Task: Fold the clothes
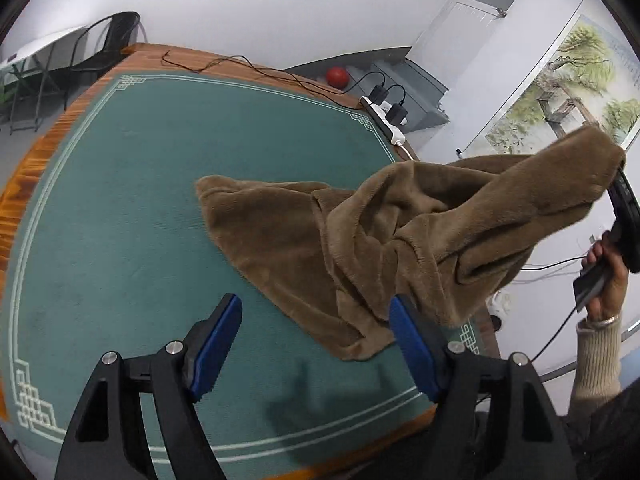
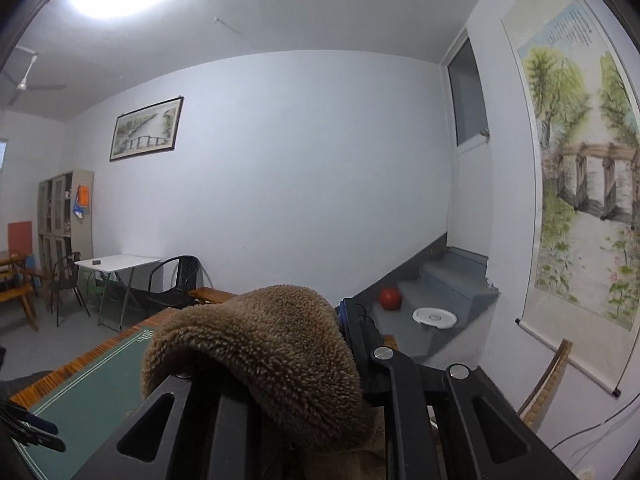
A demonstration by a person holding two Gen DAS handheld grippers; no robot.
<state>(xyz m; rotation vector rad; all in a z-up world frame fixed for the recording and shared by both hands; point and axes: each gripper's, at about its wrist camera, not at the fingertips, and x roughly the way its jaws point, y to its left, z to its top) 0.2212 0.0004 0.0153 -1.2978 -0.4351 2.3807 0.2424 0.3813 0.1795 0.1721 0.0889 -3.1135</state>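
Green-matted bench (image 1: 120, 200) carries the brown fleece garment (image 1: 304, 248), bunched and unfolded, one end draped near the right edge. Right gripper (image 2: 340, 320) has its jaws clenched on the other end, lifted off the bench. Left gripper (image 1: 316, 344) jaws released, empty, beside the cloth. Folding barely begun; no crease laid.

I'm seeing white walls, a framed landscape (image 2: 147, 128), a hanging scroll (image 2: 580, 160) — black chairs (image 2: 176, 280) beside a white folding table (image 2: 118, 262), grey floor.

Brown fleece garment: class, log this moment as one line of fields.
garment: brown fleece garment, half lifted off green mat | right gripper: shut on it | left gripper: open, empty
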